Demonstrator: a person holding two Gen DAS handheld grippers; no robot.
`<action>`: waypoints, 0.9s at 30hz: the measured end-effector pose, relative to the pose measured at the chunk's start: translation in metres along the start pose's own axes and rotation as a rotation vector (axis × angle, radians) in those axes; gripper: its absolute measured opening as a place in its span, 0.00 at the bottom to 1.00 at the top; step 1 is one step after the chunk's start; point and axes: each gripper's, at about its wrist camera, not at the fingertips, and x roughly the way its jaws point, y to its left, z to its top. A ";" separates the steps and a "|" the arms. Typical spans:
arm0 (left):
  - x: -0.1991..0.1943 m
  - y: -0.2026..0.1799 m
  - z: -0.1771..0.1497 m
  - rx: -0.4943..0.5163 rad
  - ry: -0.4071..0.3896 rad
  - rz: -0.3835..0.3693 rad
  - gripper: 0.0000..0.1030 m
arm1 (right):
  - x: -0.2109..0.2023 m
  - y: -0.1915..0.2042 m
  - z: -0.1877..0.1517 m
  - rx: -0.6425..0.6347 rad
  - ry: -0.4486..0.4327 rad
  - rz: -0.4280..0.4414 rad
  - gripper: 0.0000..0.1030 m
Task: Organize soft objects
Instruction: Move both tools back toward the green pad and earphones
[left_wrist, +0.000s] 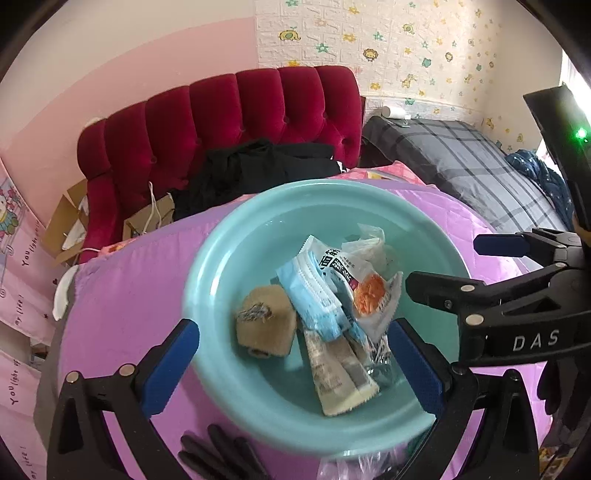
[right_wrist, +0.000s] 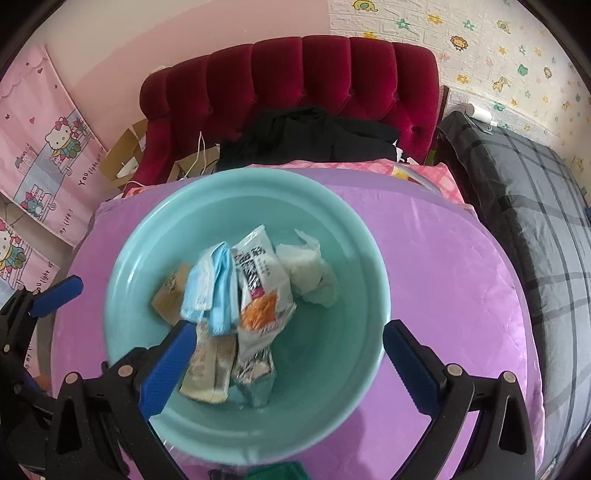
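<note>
A tufted red velvet headboard stands behind the purple quilted bed cover; black clothes lie heaped at the headboard's foot, a grey plaid blanket to its right.

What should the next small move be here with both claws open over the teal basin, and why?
Probably lower the left claw onto the black glove lying on the purple cover just outside the teal basin. Both claws are open and hold nothing, the right claw too, while the face mask and snack packets already sit inside, so the glove looks like the nearest soft item left out.
</note>
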 end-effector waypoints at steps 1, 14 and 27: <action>-0.004 0.000 -0.002 0.000 -0.005 0.009 1.00 | -0.004 0.000 -0.003 0.003 0.000 0.005 1.00; -0.065 0.000 -0.045 -0.026 -0.029 0.022 1.00 | -0.057 0.009 -0.047 -0.013 -0.011 0.011 1.00; -0.102 -0.011 -0.102 -0.072 -0.028 -0.008 1.00 | -0.098 0.014 -0.108 -0.074 -0.039 -0.009 1.00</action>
